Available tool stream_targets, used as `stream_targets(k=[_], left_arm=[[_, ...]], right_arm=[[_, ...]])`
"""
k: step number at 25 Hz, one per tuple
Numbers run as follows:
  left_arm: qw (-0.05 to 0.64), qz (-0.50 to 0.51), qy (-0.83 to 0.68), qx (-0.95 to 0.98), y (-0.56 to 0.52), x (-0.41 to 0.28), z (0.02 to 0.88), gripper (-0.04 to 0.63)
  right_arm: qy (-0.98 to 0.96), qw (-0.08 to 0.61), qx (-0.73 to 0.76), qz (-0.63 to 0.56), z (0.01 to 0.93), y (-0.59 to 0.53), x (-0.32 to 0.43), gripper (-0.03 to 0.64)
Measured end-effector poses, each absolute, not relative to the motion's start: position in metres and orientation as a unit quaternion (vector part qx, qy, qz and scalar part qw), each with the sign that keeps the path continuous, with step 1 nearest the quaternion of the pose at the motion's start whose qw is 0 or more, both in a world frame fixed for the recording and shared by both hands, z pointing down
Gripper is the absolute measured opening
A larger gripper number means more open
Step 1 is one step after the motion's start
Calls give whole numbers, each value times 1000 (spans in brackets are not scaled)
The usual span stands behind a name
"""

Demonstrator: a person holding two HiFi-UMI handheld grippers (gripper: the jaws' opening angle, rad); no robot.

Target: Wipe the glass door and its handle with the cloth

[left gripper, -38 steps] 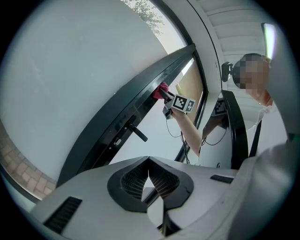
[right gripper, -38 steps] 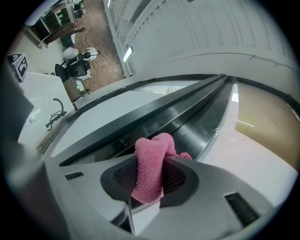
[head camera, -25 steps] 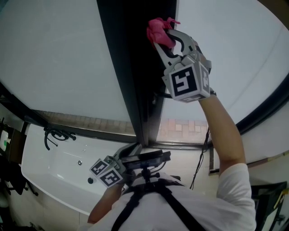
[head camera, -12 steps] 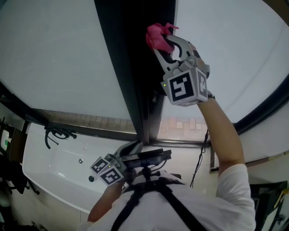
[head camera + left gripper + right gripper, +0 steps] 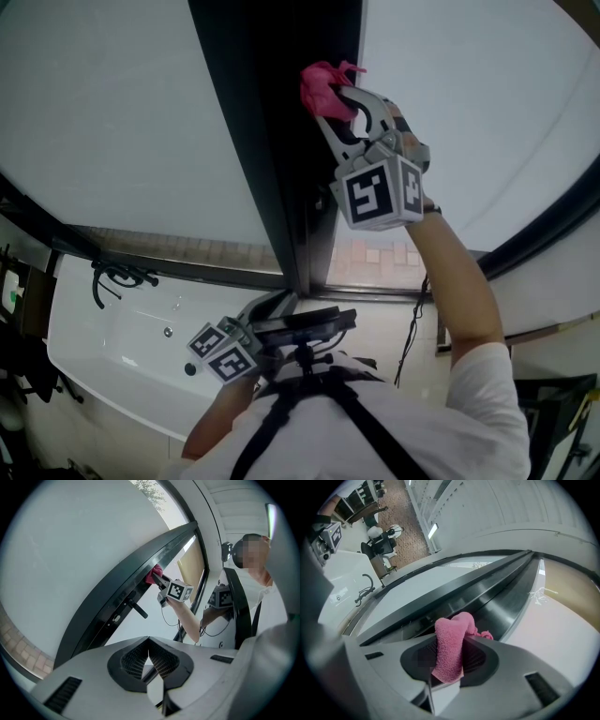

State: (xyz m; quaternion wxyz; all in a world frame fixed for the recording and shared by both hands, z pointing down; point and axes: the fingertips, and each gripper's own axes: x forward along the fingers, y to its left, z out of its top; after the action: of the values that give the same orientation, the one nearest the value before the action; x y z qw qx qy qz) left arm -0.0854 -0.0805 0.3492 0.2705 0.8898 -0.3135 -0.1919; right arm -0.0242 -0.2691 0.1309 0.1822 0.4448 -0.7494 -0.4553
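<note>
A pink cloth (image 5: 323, 84) is pinched in my right gripper (image 5: 336, 98), raised high against the dark door frame (image 5: 272, 141) between two pale glass panes (image 5: 112, 112). In the right gripper view the cloth (image 5: 452, 651) stands bunched between the jaws, its top at the frame's channel (image 5: 487, 597). The left gripper view shows the cloth (image 5: 153, 573) on the frame, above the black door handle (image 5: 136, 607). My left gripper (image 5: 258, 323) hangs low by my chest, jaws together on nothing (image 5: 149, 654).
A white bathtub (image 5: 122, 347) with a black tap (image 5: 117, 278) lies at the lower left. A camera mount (image 5: 305, 328) sits on my chest harness. A second dark frame (image 5: 553, 225) curves at the right. A cable (image 5: 417, 328) hangs by the wall.
My right gripper with the cloth has slid slightly up and left along the dark frame. The left gripper has stayed where it was.
</note>
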Motion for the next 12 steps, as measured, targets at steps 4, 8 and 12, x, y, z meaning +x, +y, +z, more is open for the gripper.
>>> stream_targets(k=[4, 8, 12], left_arm=[[272, -191, -314, 890, -82, -84, 350, -6], [272, -191, -313, 889, -81, -85, 350, -6], [273, -192, -312, 890, -82, -84, 348, -6]], right_arm=[[-753, 185, 444, -450, 141, -269, -23, 104], [-753, 192, 442, -449, 153, -268, -25, 105], [-755, 197, 439, -444, 163, -268, -25, 104]])
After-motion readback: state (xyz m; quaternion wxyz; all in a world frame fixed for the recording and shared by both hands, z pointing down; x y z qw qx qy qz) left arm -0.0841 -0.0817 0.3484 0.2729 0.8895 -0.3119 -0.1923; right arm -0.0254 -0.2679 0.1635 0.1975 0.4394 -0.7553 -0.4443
